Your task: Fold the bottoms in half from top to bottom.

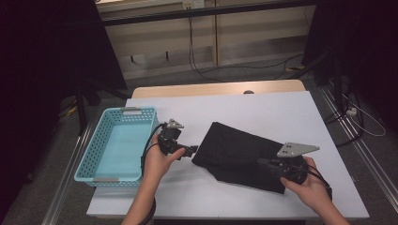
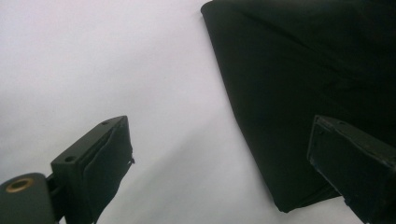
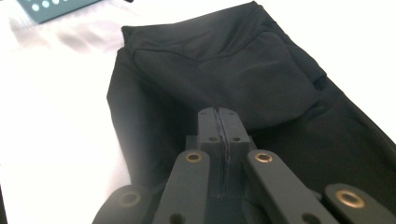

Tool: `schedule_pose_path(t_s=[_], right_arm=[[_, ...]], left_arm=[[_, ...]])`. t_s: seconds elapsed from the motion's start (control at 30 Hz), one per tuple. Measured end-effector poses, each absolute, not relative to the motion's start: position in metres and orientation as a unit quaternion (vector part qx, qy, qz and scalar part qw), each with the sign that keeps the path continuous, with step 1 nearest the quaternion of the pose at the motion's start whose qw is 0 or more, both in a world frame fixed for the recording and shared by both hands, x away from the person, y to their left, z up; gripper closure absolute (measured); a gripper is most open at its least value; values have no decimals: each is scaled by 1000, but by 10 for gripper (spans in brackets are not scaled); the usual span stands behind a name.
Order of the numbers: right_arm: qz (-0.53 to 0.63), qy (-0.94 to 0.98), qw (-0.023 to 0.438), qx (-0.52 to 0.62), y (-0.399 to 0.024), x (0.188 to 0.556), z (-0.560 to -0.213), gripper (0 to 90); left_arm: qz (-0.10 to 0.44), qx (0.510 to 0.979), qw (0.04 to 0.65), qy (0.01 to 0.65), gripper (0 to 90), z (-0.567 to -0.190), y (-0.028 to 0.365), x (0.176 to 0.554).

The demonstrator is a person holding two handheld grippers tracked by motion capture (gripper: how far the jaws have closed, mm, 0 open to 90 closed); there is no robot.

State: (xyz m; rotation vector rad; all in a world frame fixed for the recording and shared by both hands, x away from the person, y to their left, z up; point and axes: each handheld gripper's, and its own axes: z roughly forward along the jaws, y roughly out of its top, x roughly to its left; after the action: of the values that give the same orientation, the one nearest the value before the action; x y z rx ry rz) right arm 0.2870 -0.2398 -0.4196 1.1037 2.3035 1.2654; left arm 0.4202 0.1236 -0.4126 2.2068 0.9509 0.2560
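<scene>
Folded black garment [image 1: 239, 154] flat on the white table [image 1: 263, 112], in the middle, near the teal basket [image 1: 94, 159] but apart from it, nothing inside the basket.

Left gripper [image 1: 190, 151] just beside the garment's left edge, jaws spread wide. In the left gripper view one jaw over the bare table, the other above the cloth [image 2: 299, 93], pressing on nothing.

Right gripper [image 3: 218, 112] at the near right end of the garment, jaws closed tight together. Impossible to say whether a thin layer of cloth is pinched there or only air.

Probably the step now: taking hold of the left edge so the garment can be folded again or carried toward the basket.

To do it well:
- Lower the left gripper until one jaw slides under the folded edge and the other stays on top; then close.
- Catch all layers at once, not only the top one, otherwise the fold opens when lifted.
- Grip a little inside the edge, not at the very corner.
- Check the right side for a real hold before lifting; if empty, open and take the cloth again.
- Lift both ends together and level, slowly, to keep the fold.
</scene>
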Motion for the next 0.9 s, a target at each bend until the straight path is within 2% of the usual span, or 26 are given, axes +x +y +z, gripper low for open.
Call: schedule_pose_path(t_s=[0.9], right_arm=[[432, 811, 141, 368, -236, 282, -421, 899]], left_arm=[[92, 852, 355, 374, 63, -417, 129, 422]])
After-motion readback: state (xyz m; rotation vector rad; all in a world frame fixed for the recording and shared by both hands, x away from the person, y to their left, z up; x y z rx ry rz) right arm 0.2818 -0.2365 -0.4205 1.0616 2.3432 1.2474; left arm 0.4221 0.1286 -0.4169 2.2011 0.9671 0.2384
